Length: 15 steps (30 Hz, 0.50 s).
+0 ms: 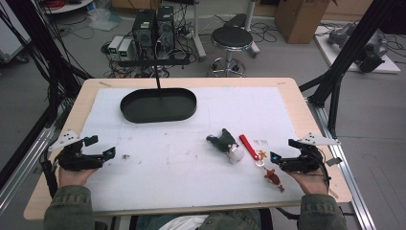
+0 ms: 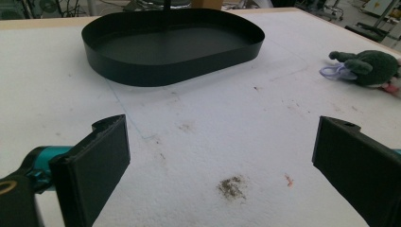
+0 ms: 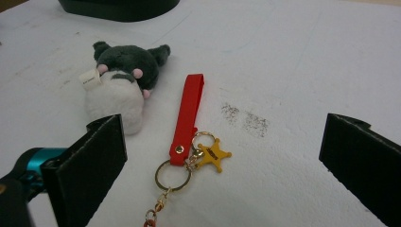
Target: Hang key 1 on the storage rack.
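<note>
Both hand-held grippers are just sitting low near the front of the bench [image 1: 297,103], one per side, and neither is holding anything. The left hand-held gripper [image 1: 98,146] is at about 8 o'clock on the white mat, jaws spread wide over bare mat with a little brown smudge [image 2: 231,186] between them. The right hand-held gripper [image 1: 282,149] is at about 4 o'clock, jaws also wide apart, pointed at the keychain [image 3: 189,120]: red strap, gold rings, yellow star charm, lying flat just ahead of the jaws and not touching them. The plush [image 3: 120,78], dark green with a white belly, lies on its side just beside the strap at its 9 o'clock. The black tray [image 1: 158,105] sits up at 12 o'clock, well apart from everything else.
</note>
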Each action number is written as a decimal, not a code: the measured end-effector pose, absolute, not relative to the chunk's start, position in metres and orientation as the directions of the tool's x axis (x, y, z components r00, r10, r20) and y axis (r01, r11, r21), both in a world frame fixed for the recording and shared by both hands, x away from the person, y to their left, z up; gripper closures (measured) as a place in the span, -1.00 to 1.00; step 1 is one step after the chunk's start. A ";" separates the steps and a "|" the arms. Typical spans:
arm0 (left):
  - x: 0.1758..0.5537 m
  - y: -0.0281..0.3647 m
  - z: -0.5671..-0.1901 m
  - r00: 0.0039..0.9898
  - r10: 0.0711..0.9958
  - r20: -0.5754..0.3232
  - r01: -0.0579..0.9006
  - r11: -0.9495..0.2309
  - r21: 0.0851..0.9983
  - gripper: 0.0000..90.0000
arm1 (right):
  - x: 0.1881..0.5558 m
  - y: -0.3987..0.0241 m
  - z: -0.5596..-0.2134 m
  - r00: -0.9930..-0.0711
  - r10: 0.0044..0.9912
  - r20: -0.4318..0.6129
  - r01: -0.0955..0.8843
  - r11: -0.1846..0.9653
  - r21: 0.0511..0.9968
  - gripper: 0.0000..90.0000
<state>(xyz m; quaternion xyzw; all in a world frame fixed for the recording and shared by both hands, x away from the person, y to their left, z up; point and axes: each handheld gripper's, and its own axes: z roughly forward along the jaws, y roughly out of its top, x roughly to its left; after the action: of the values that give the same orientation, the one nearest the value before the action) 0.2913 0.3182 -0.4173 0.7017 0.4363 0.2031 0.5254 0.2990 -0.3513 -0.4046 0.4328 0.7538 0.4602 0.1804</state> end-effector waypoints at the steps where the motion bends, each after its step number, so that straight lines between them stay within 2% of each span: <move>1: 0.291 0.318 -0.417 0.537 0.825 -0.177 0.400 -0.064 0.914 -0.88 | 0.299 -0.351 -0.405 -0.560 0.819 0.127 0.487 0.201 0.850 -0.99; 15: 0.291 0.318 -0.417 0.539 0.823 -0.182 0.399 -0.059 0.915 -0.88 | 0.309 -0.334 -0.394 -0.600 0.791 0.120 0.474 0.231 0.850 -0.99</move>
<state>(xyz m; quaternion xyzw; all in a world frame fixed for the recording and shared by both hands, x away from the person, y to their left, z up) 0.2908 0.3180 -0.4167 0.6996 0.4365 0.2001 0.5291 0.3089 -0.3343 -0.3945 0.4130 0.7656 0.4625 0.1713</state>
